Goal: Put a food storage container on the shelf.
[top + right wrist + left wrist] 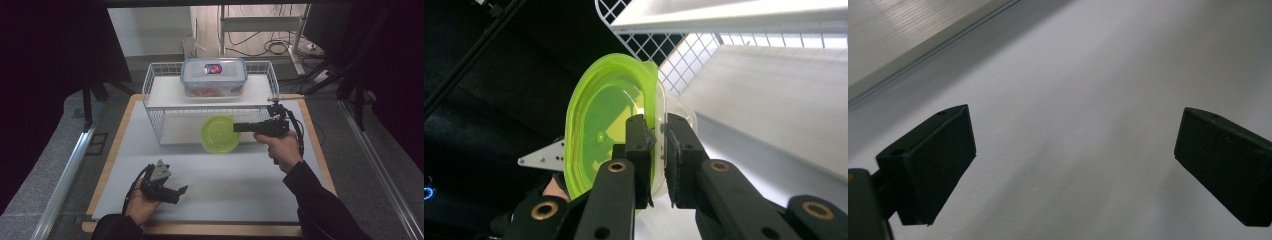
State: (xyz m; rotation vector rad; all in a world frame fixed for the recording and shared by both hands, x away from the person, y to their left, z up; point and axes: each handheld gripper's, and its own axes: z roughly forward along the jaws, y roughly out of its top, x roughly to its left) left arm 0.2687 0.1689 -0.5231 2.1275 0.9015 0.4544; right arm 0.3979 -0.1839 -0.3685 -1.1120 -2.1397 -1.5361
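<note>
Green lid [220, 133]: round, translucent, held above the table's [225, 195] middle just in front of the wire basket [155, 107], pinched at its rim [655, 95] by my right gripper [236, 127]. Left to right: my left gripper [182, 189], near the table's front-left corner, jaws spread wide, nothing between them; wire basket along the far edge, a white shelf [165, 92] across it; clear lidded container [214, 76] on that shelf; my right gripper, jaws closed on the lid.

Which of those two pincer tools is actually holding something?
The right gripper: its jaws pinch the rim of the green bowl. The left gripper rests open on the table with nothing between its jaws.
</note>
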